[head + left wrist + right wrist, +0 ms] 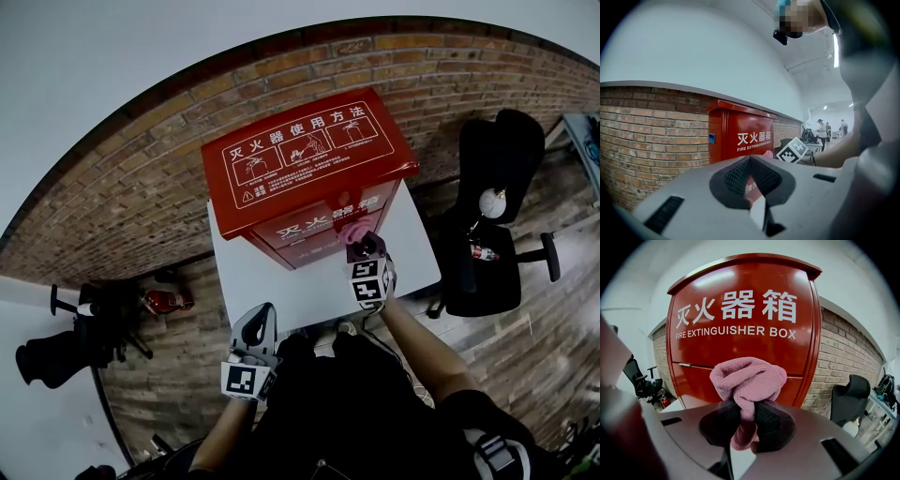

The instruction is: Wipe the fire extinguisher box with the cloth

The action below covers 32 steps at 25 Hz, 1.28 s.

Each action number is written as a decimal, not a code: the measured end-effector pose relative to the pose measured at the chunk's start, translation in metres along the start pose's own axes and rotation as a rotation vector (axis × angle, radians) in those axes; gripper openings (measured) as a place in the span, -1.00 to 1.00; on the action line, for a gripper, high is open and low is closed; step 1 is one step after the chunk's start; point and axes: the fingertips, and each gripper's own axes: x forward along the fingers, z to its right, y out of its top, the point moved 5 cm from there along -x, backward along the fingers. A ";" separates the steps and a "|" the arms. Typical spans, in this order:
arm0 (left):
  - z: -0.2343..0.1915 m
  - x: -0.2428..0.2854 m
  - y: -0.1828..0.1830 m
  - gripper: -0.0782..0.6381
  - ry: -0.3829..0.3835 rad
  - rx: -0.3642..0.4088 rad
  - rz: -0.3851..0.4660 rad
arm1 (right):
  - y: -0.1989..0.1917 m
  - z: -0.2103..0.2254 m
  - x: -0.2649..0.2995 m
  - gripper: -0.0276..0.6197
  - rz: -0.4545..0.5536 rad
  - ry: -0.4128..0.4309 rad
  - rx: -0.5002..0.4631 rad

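Both pairs of jaws are closed: the right gripper (743,420) pinches the pink cloth (749,378), seemingly soft and light, by its bunched middle at the front of the red fire extinguisher box (740,310), the left gripper (752,180) empty

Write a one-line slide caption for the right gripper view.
A bunched pink cloth clamped in the right claw, facing the lettered front of the red fire extinguisher box.

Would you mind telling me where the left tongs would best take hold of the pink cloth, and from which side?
Probably the thick bunched fold of the cloth that bulges past the right tongs, which pinch its narrow tail. Come from the left side, across that bulge, as the fire extinguisher box stands just ahead.
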 end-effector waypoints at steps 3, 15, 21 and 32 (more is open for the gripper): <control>0.000 -0.002 -0.002 -0.64 0.009 -0.001 -0.003 | -0.004 -0.001 0.003 -0.68 -0.006 0.002 -0.002; 0.002 -0.001 -0.001 -0.64 0.016 0.007 -0.009 | -0.025 0.001 0.018 -0.68 -0.049 0.022 -0.002; 0.001 0.002 -0.001 -0.64 0.019 0.010 -0.016 | -0.035 -0.001 0.026 -0.68 -0.074 0.042 0.005; 0.000 0.002 -0.003 -0.64 0.032 0.020 -0.035 | -0.060 -0.004 0.039 -0.68 -0.072 0.064 0.021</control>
